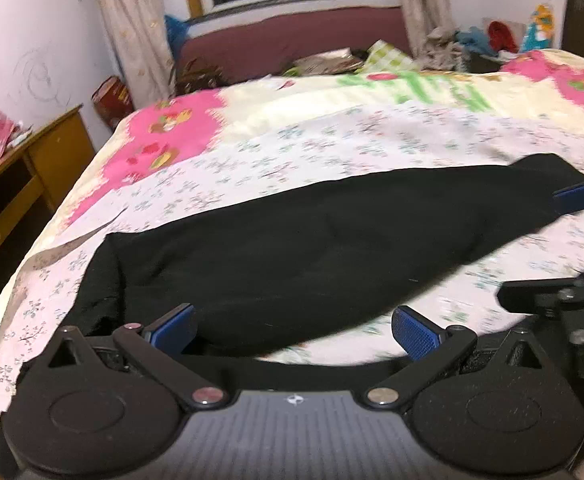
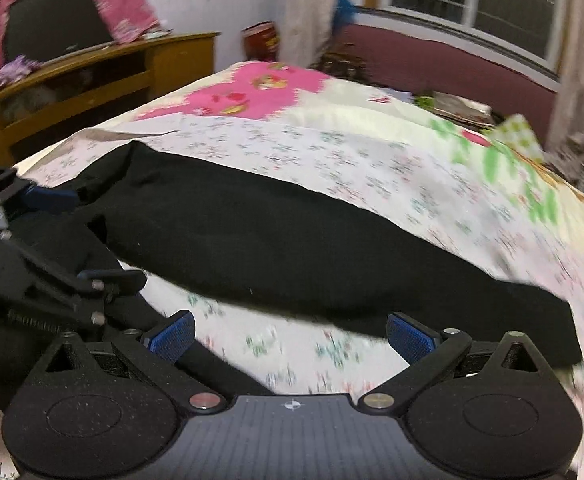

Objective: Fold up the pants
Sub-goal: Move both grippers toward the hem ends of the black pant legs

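Black pants point(image 1: 292, 248) lie flat across the flowered bedspread point(image 1: 332, 140), stretched from left to right. My left gripper point(image 1: 294, 330) is open and empty, its blue pads just above the near edge of the pants. My right gripper point(image 2: 290, 338) is open and empty over the bedspread, just short of the pants point(image 2: 292, 240). In the left wrist view the right gripper's blue pad point(image 1: 582, 196) shows at the right end of the pants. In the right wrist view the left gripper point(image 2: 48, 236) shows at the left end.
A wooden desk point(image 1: 20, 172) stands left of the bed. A dark red headboard point(image 1: 292, 40) and a window are behind it. Piled clothes and cushions point(image 1: 464, 52) lie at the far right of the bed. A red box point(image 1: 112, 98) stands by the curtain.
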`<state>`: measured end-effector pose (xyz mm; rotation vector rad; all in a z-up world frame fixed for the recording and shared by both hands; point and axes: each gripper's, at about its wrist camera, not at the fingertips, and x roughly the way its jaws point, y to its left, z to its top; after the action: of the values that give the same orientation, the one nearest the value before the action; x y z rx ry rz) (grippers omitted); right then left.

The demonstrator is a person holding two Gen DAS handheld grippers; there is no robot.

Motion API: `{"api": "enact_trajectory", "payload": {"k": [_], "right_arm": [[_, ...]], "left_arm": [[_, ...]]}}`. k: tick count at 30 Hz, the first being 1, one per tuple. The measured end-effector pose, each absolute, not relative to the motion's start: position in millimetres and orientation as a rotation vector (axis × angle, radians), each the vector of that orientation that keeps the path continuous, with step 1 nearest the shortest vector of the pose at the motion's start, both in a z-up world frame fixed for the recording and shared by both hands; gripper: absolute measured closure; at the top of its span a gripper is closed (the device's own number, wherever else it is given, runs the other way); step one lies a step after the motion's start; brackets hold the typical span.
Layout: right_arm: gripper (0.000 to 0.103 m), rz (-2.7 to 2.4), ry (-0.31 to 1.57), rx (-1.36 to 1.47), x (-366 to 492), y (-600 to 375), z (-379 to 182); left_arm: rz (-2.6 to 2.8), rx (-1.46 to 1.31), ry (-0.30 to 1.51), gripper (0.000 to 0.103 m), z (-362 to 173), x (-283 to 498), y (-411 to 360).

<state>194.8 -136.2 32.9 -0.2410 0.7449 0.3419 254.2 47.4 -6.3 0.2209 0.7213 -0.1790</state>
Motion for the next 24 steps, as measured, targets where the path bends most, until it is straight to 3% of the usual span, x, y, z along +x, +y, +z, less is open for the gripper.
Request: {"api": "enact_trajectory", "payload": {"k": [16, 20, 24], "right_arm": [[0.013, 0.36, 0.784, -0.349, 276.2, -121.6, 40.5], [0.013, 0.373, 0.804, -0.327, 295.0, -109.9, 26.6], [0.013, 0.398, 0.832, -0.314, 303.8, -96.8, 13.1]], "left_arm": [[-0.165, 0.265, 0.777, 0.0, -5.1, 344.7, 120.9], [-0.192, 0.069, 0.856, 0.0, -27.4, 347.6, 150.9], [-0.168, 0.08, 0.932, 0.0, -55.9, 354.0, 167.6]]}}
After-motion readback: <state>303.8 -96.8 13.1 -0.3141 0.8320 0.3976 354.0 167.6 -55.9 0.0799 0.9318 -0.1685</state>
